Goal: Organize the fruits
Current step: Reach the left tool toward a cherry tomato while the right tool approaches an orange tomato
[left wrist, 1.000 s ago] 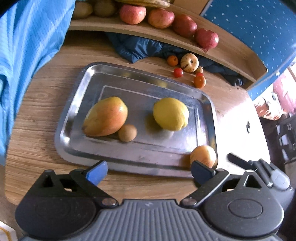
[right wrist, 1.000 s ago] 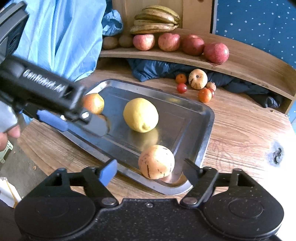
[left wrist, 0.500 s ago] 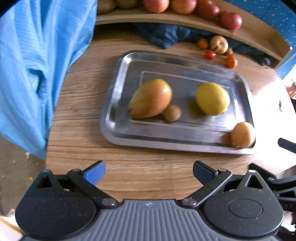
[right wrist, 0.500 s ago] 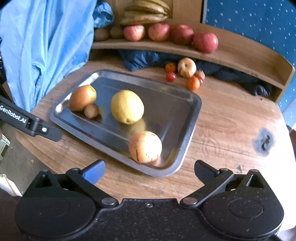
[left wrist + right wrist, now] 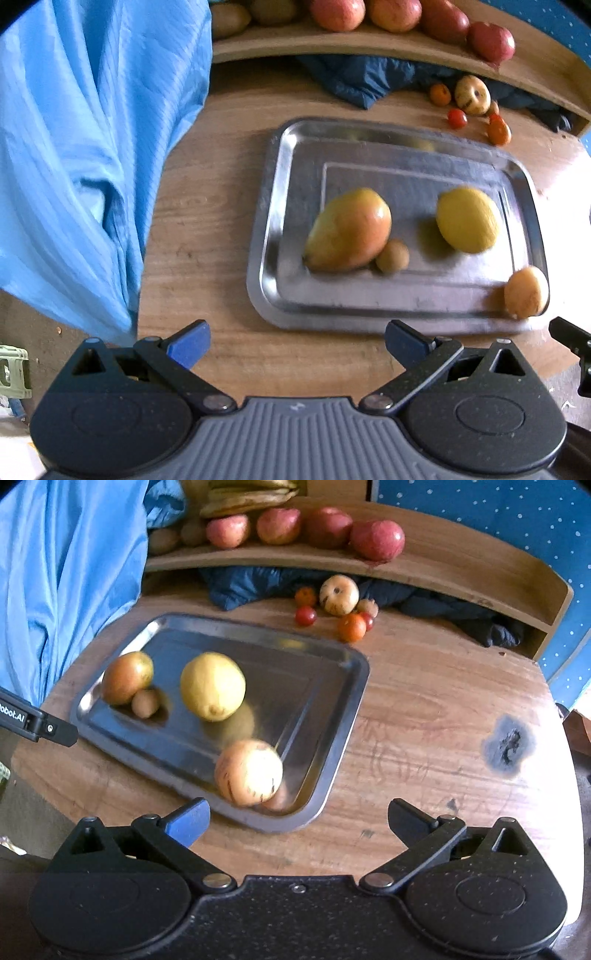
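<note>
A steel tray [image 5: 280, 206] [image 5: 332, 716] on the round wooden table holds a mango [image 5: 349, 230] [image 5: 127, 677], a small kiwi [image 5: 392, 256] [image 5: 145, 703], a yellow lemon [image 5: 467, 219] [image 5: 213, 686] and a pale striped apple [image 5: 525, 292] [image 5: 248, 772] in its near corner. My left gripper [image 5: 295, 341] is open and empty, above the table edge in front of the tray. My right gripper [image 5: 297, 819] is open and empty, just in front of the striped apple's corner.
Loose tomatoes [image 5: 351, 627], small oranges and another striped apple [image 5: 339, 594] lie behind the tray by a dark cloth [image 5: 243, 585]. A curved wooden shelf [image 5: 461, 565] carries red apples [image 5: 376, 540], kiwis and bananas. Blue fabric [image 5: 81, 147] hangs at the left.
Both grippers have pulled back from the tray and stay open. The left gripper has drawn off to the left, out from in front of the mango in the right wrist view.
</note>
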`<state>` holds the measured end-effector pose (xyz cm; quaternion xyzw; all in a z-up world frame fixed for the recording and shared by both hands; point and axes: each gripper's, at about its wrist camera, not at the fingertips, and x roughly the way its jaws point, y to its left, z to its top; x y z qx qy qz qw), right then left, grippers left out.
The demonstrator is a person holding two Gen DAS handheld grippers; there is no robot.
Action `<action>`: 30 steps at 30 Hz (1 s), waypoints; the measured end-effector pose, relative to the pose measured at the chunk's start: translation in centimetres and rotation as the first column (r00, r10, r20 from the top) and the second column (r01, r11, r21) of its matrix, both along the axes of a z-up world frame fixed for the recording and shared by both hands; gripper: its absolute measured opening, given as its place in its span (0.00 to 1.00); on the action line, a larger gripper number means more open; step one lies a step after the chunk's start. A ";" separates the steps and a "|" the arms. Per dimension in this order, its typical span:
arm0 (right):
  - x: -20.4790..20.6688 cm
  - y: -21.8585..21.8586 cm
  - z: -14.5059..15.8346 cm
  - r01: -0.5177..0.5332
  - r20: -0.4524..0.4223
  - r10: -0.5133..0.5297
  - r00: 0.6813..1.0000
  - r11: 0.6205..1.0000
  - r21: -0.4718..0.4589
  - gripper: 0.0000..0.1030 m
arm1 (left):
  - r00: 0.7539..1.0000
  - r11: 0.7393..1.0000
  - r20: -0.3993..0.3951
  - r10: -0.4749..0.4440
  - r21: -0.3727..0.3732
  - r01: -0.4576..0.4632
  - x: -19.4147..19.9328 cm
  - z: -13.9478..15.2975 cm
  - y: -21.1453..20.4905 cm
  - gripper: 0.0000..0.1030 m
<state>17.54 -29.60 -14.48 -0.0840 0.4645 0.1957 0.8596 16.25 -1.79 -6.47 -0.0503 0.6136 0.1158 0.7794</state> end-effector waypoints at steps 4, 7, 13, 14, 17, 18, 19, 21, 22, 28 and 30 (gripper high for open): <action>1.3 0.1 0.2 0.016 0.011 -0.016 1.000 1.000 0.002 0.99 | 1.000 1.000 0.018 0.001 0.006 -0.001 1.5 0.4 0.7 0.99; 2.2 0.4 0.4 0.020 0.025 -0.020 0.999 1.000 0.004 0.99 | 1.000 1.000 0.030 -0.005 0.004 0.005 2.6 0.6 0.9 0.99; 3.8 0.7 0.7 0.039 0.039 -0.039 0.998 0.999 0.004 0.99 | 0.998 1.000 0.053 -0.021 -0.004 0.022 4.8 0.7 1.1 0.99; 4.1 0.7 0.7 0.044 0.040 -0.044 0.998 0.999 0.004 0.99 | 0.998 1.000 0.055 -0.025 -0.004 0.026 5.2 0.6 1.1 0.99; 4.7 0.8 0.6 0.057 0.039 -0.056 0.998 0.998 0.000 0.99 | 0.998 1.000 0.062 -0.030 0.000 0.030 6.2 0.1 0.9 0.99; 5.0 0.8 0.5 0.062 0.039 -0.062 0.997 0.998 -0.003 0.99 | 0.998 1.000 0.063 -0.029 0.002 0.029 6.6 -0.1 0.8 0.99; 5.2 0.7 0.5 0.070 0.038 -0.070 0.997 0.998 -0.007 0.99 | 0.997 1.000 0.065 -0.029 0.000 0.030 6.9 -0.3 0.8 0.99; 5.7 0.6 0.4 0.090 0.037 -0.089 0.995 0.996 -0.017 0.99 | 0.997 0.999 0.074 -0.037 -0.001 0.037 7.5 -0.6 0.5 0.99; 5.9 0.6 0.4 0.099 0.037 -0.098 0.995 0.995 -0.018 0.99 | 0.996 0.999 0.079 -0.044 0.000 0.045 7.8 -0.6 0.4 0.99; 7.1 0.5 0.5 0.142 0.045 -0.141 0.989 0.990 -0.019 0.99 | 0.992 0.997 0.100 -0.077 -0.018 0.079 10.7 -1.1 -0.6 0.99; 7.6 0.5 0.5 0.157 0.047 -0.156 0.987 0.987 -0.019 0.99 | 0.991 0.996 0.104 -0.084 -0.033 0.088 11.8 -1.4 -1.1 0.99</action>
